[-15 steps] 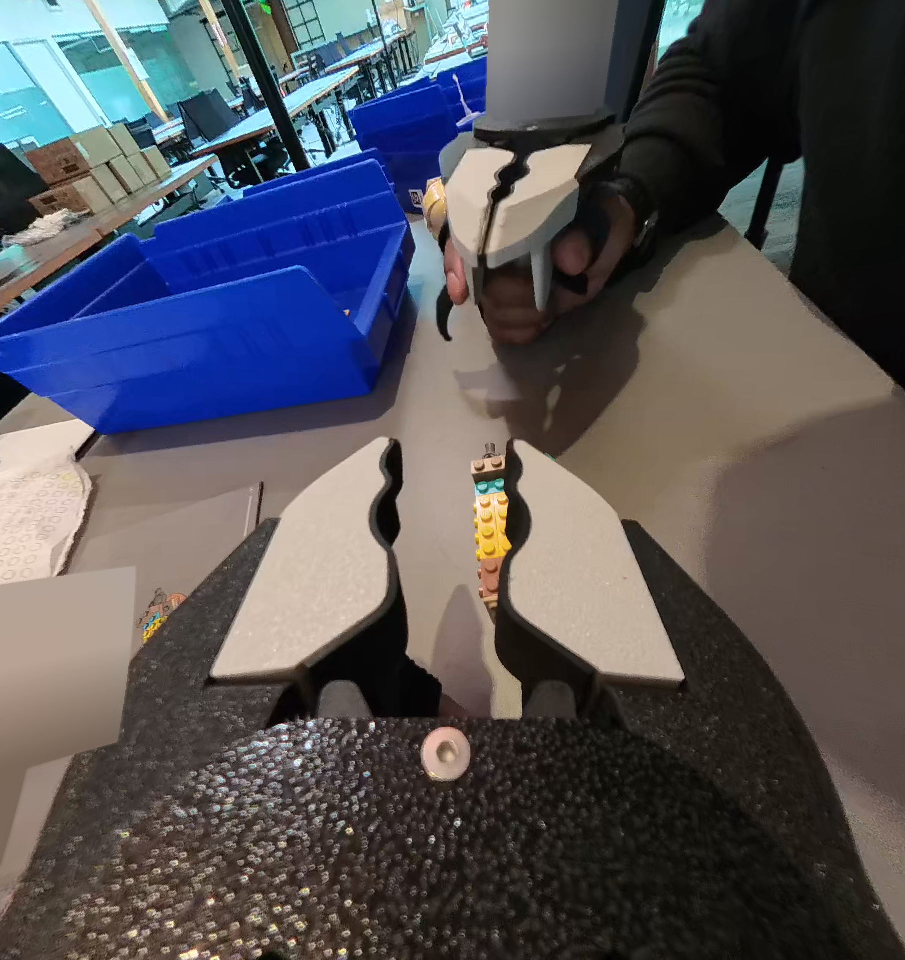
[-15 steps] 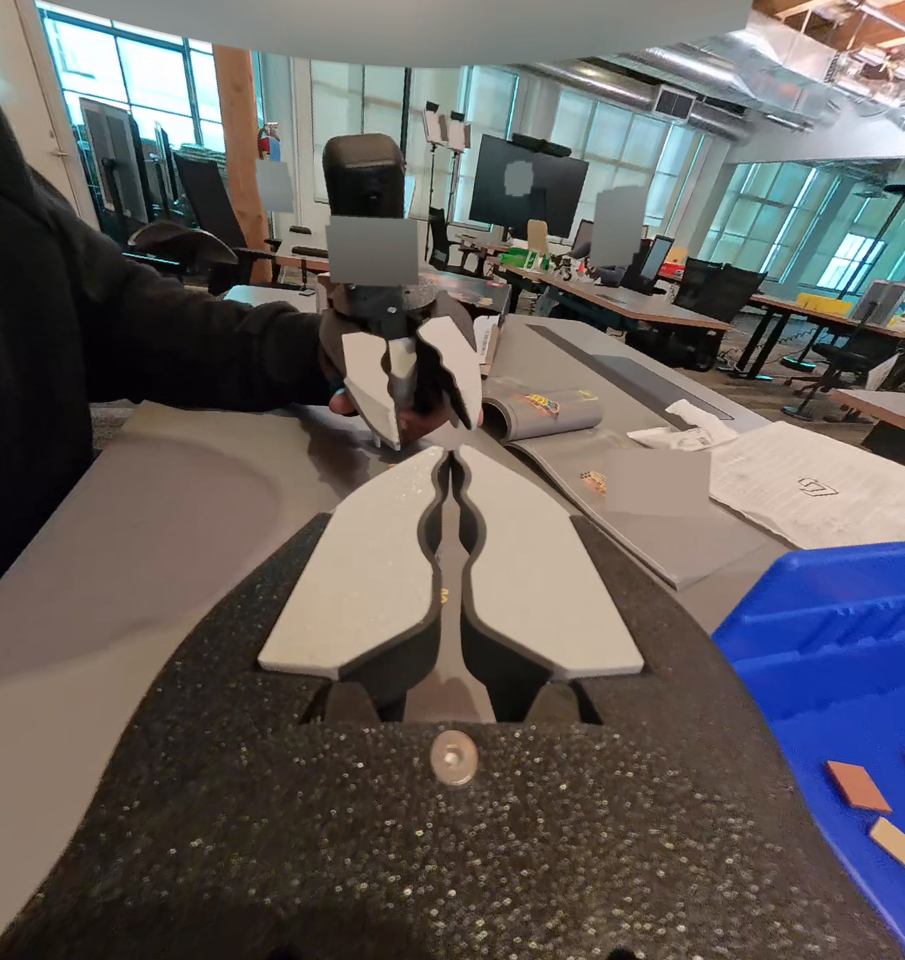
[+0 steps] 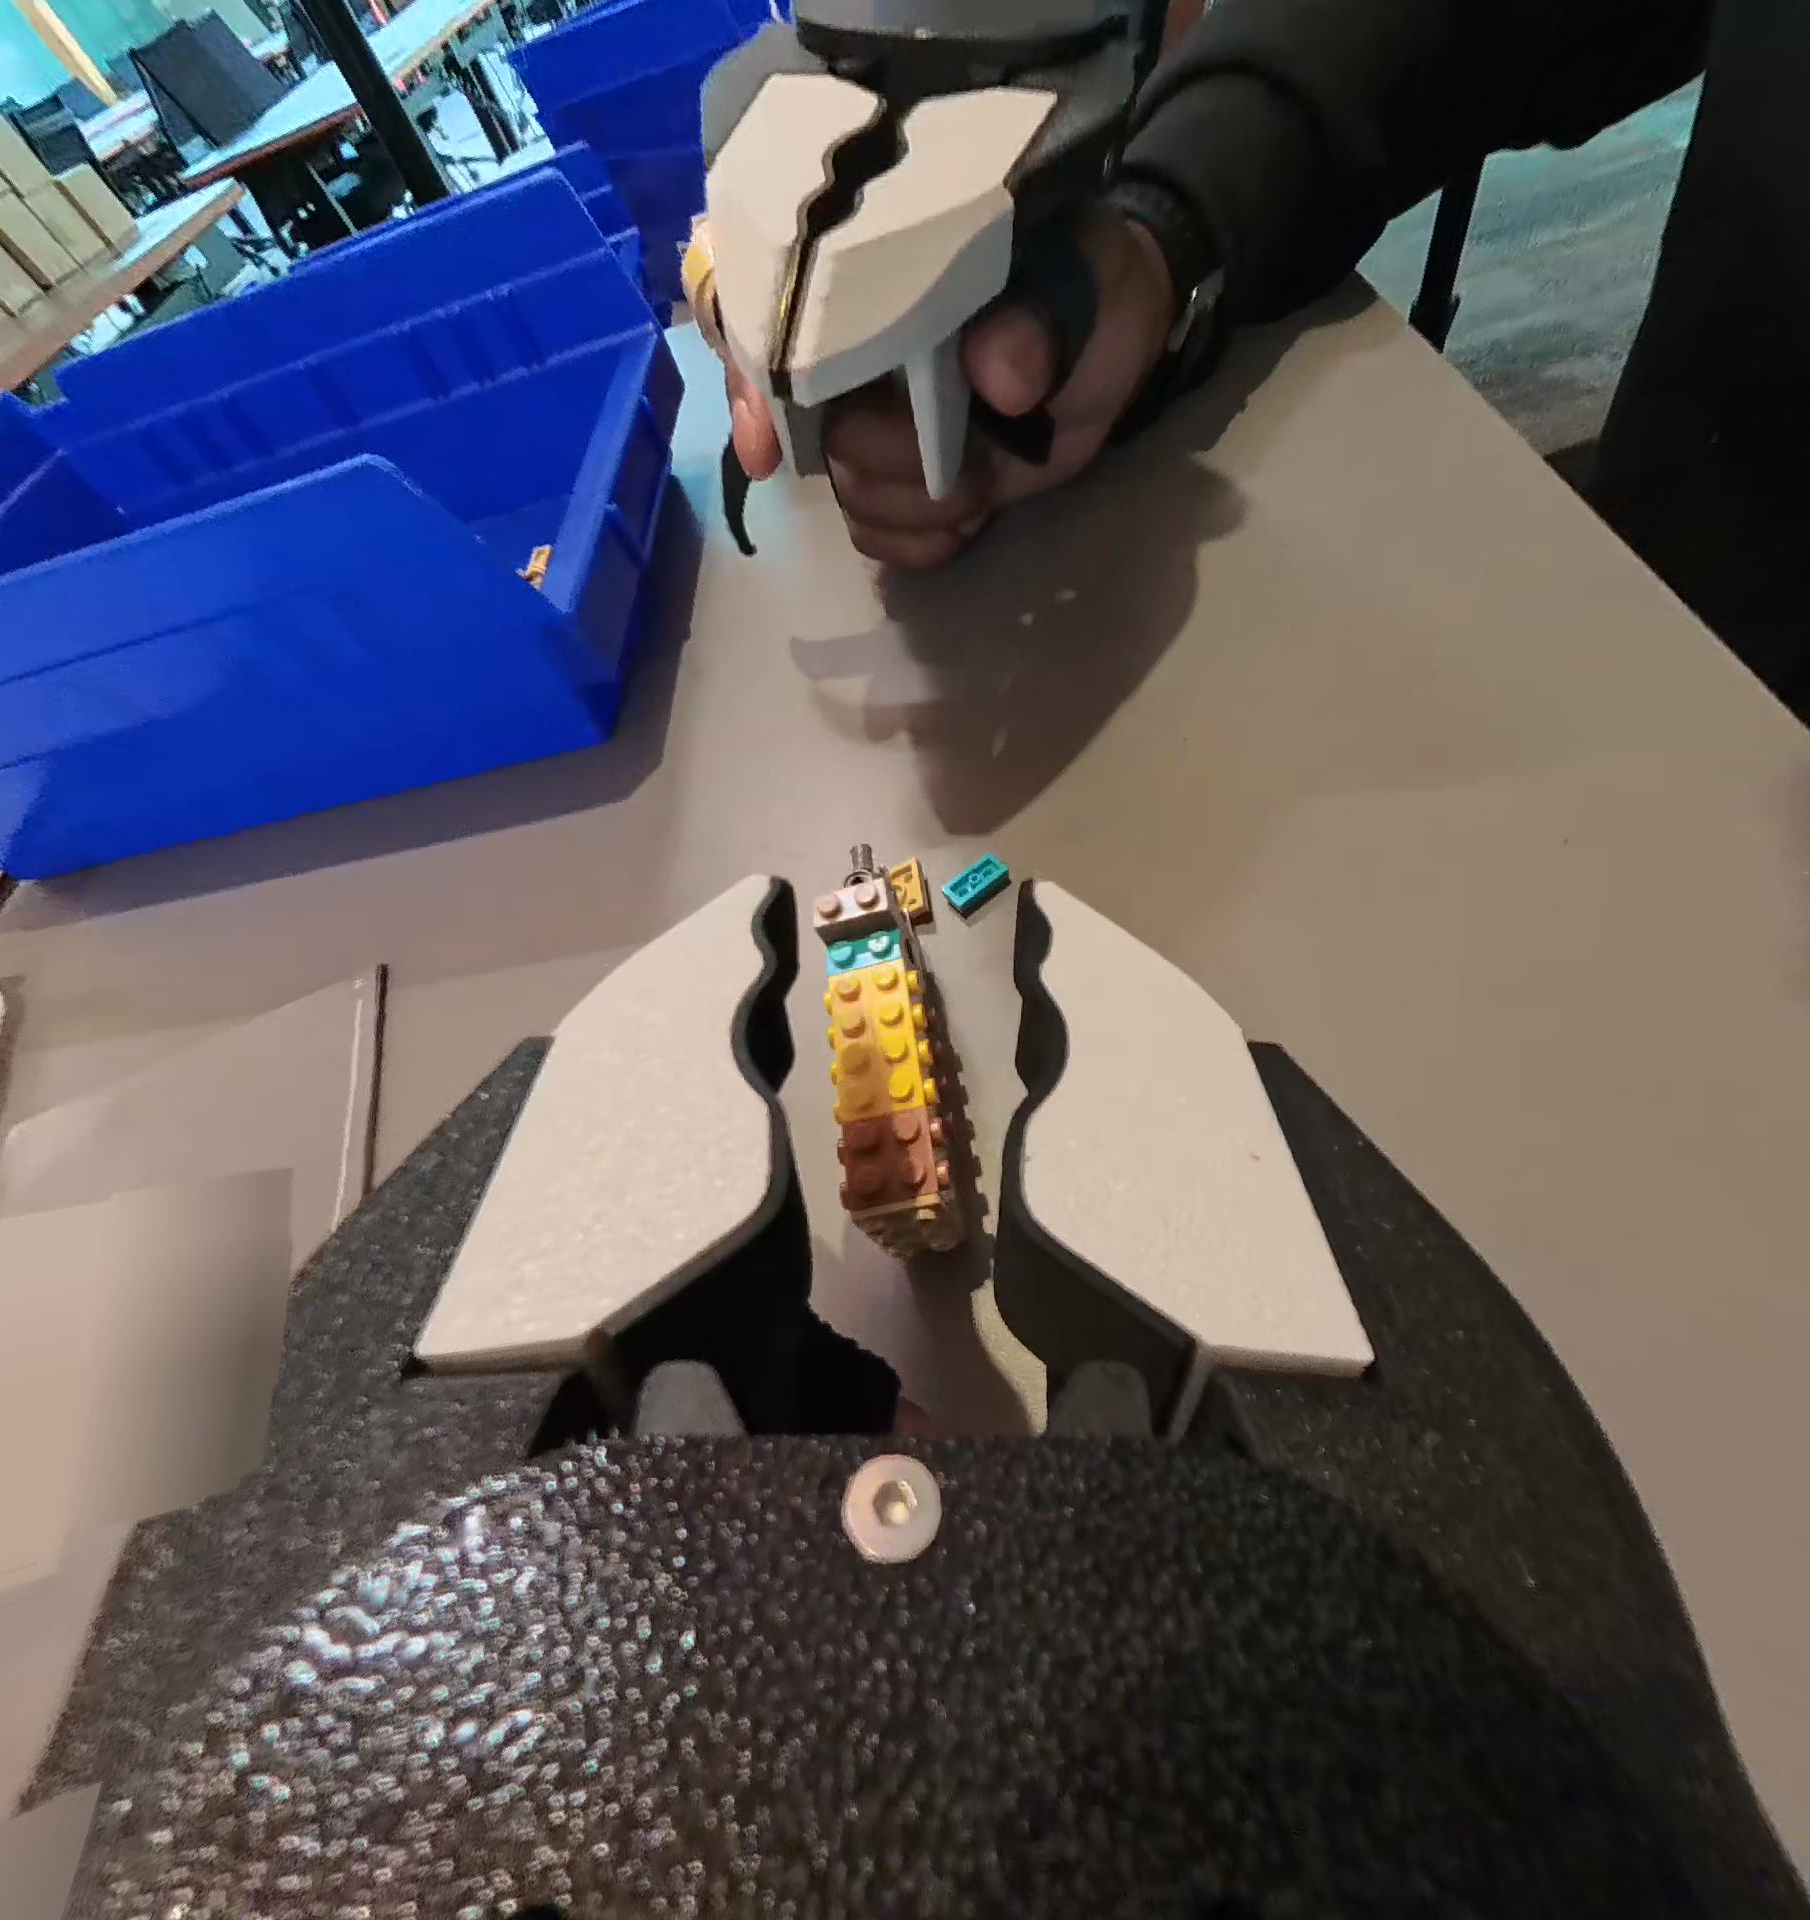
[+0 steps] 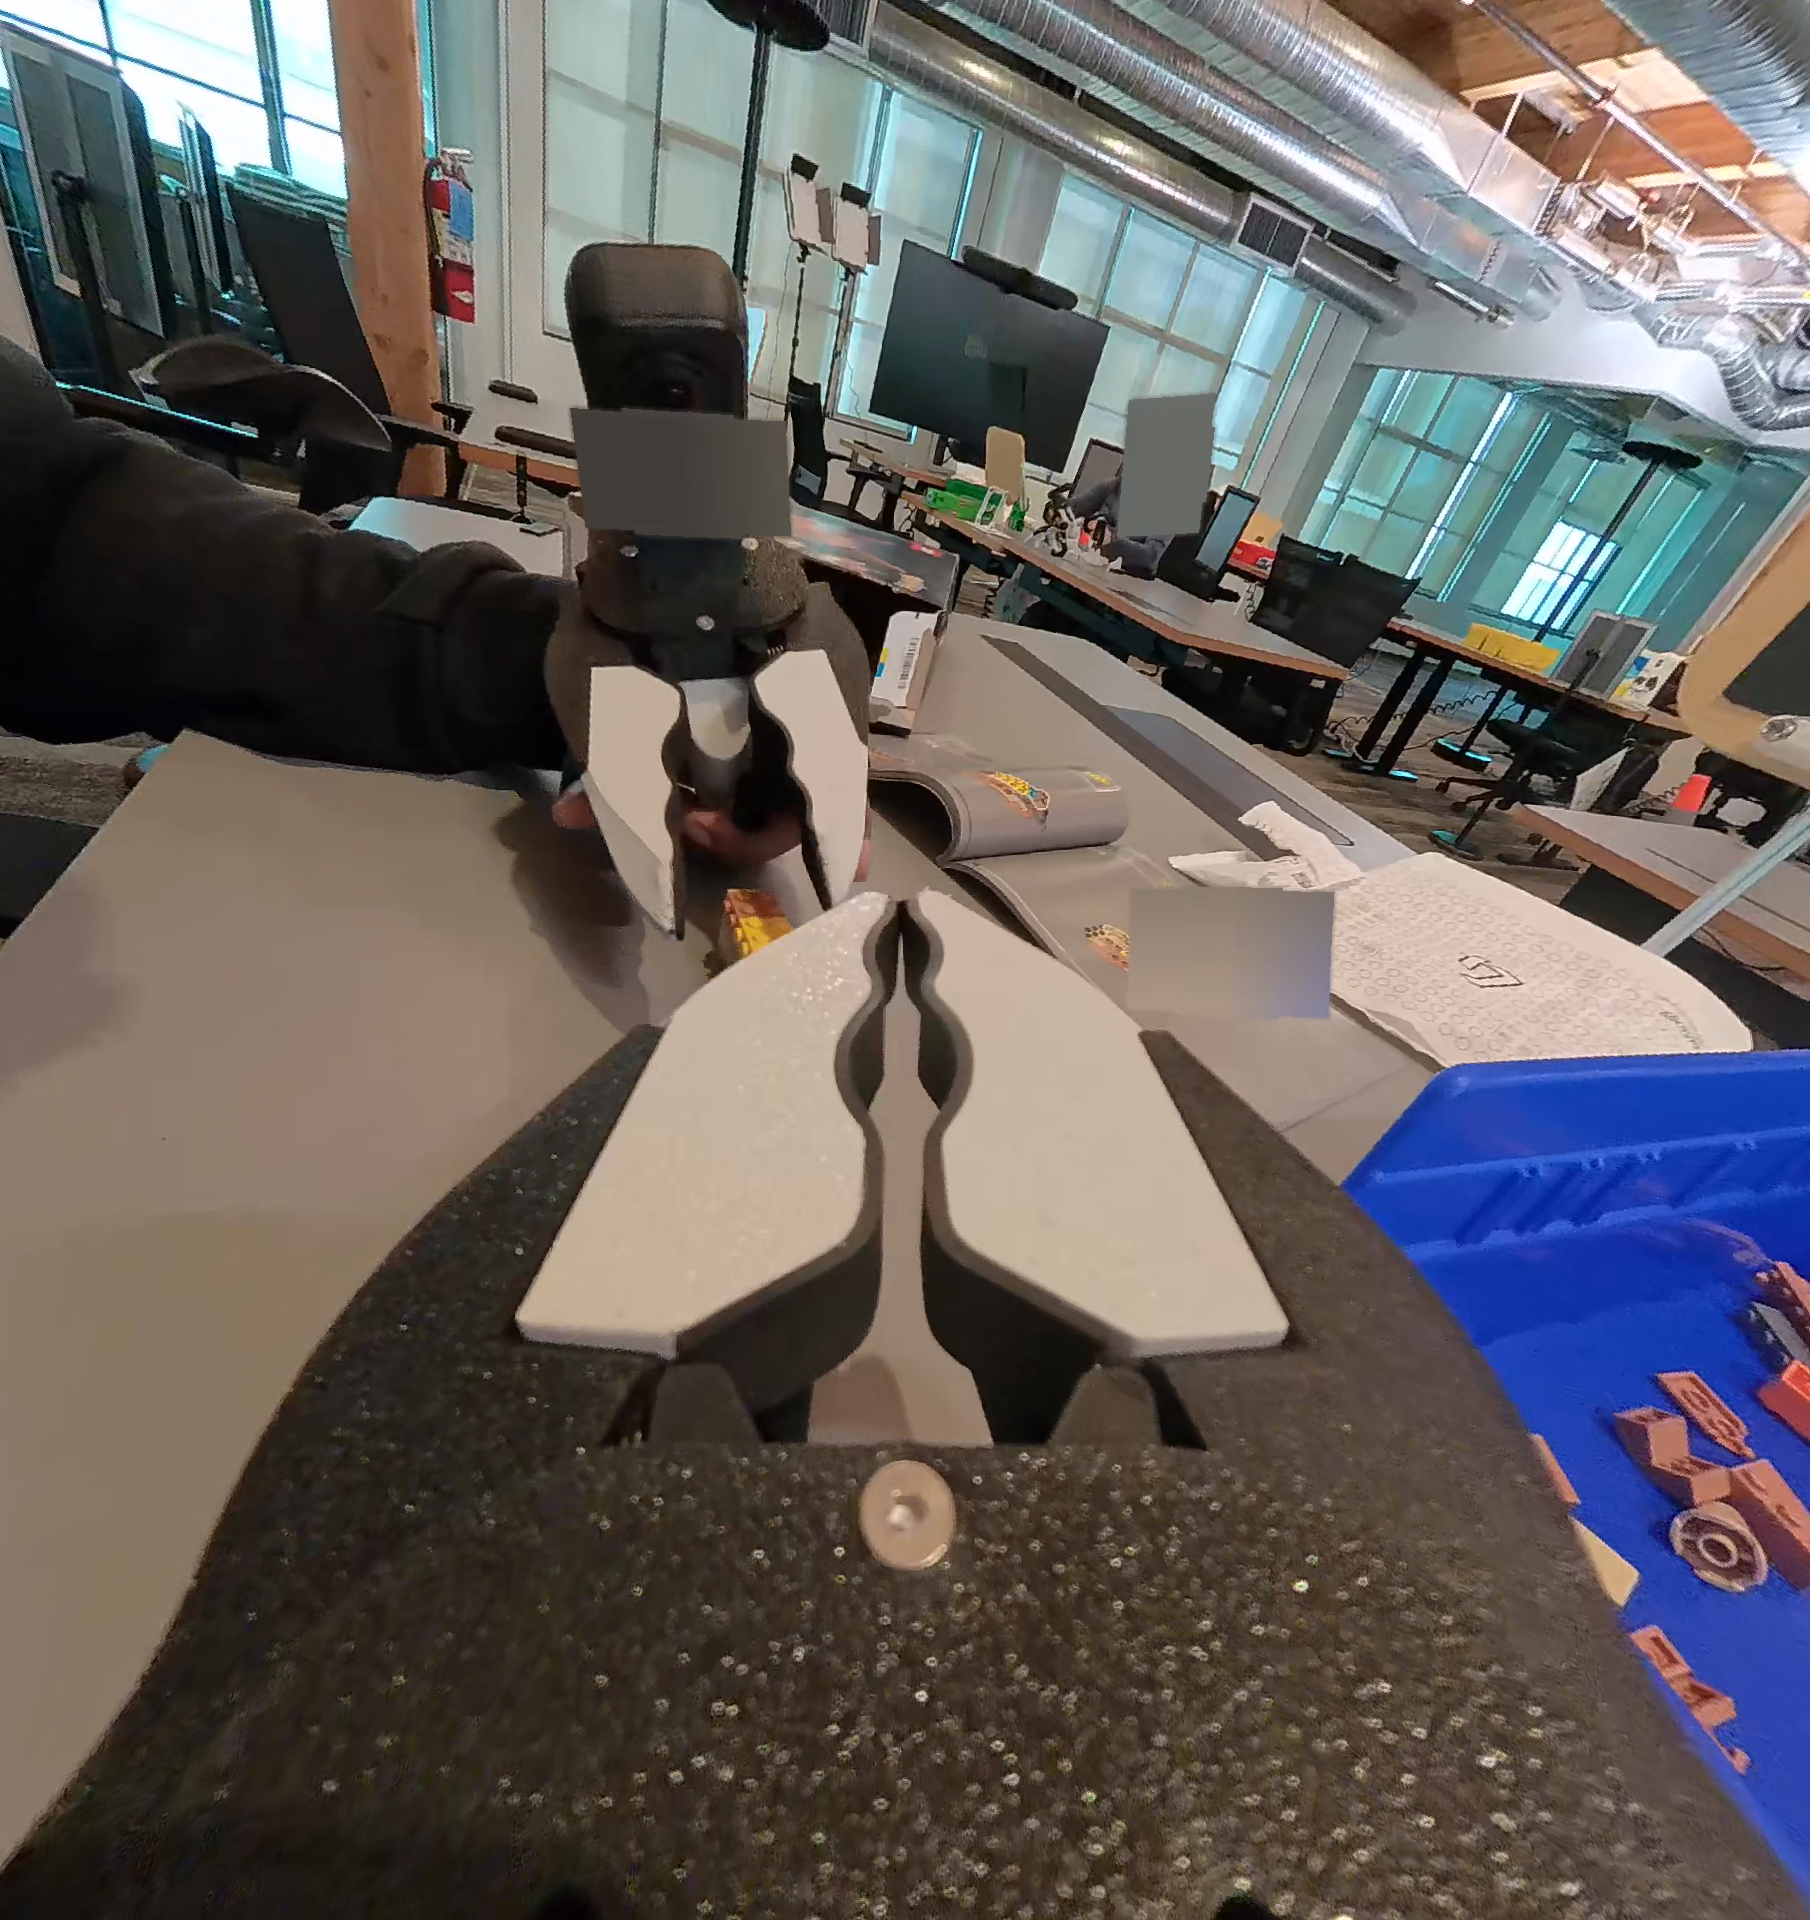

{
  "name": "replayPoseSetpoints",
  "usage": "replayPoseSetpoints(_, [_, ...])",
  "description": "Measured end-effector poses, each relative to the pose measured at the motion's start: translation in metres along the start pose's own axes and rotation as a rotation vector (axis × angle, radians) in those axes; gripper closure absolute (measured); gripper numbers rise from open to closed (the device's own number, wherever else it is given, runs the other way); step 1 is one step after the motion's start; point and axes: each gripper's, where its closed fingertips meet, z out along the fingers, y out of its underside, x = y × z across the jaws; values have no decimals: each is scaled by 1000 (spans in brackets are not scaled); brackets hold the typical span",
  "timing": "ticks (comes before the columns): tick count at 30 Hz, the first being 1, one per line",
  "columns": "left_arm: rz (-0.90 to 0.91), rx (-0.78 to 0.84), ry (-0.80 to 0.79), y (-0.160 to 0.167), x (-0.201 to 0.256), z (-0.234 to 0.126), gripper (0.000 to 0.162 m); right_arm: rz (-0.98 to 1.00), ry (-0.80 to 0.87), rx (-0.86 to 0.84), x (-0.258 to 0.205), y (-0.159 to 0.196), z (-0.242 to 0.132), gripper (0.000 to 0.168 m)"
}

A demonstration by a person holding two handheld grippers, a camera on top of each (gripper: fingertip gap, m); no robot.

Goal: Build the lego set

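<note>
Your left gripper [image 3: 896,904] is spread wide, fingers either side of the brick strip [image 3: 885,1070] without touching it. The strip lies flat on the grey table [image 3: 1348,831], its grey end pointing away from you, then teal, yellow and brown. Just past that far end sit a small tan plate [image 3: 911,883] and a teal plate [image 3: 976,883]. Your right gripper [image 4: 899,904] is closed on nothing, held above the table. The blue bin [image 4: 1566,1195] of loose bricks is to its right.

Two low wrist views face each other across one grey table [image 3: 1296,831].
</note>
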Motion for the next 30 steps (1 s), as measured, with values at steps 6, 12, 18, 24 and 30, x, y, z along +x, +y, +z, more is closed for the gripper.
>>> replayPoseSetpoints(6, [-12, -90, 4, 11, 2, 5, 125, 5, -38, -34, -7, 6, 3, 168])
replayPoseSetpoints(12, [-72, -145, -8, 19, -3, 6, 128, 11, -17, -51, -7, 9, 1, 168])
replayPoseSetpoints(18, [-151, -118, 1, 17, -8, 3, 134, 1, -9, -40, -7, 8, -1, 168])
replayPoseSetpoints(24, [-97, -156, -4, 21, -4, 6, 142, 12, 11, -45, -3, 9, -2, 168])
replayPoseSetpoints(30, [-107, -163, -12, 22, -5, 7, 145, 15, 26, -61, 0, 11, 0, 168])
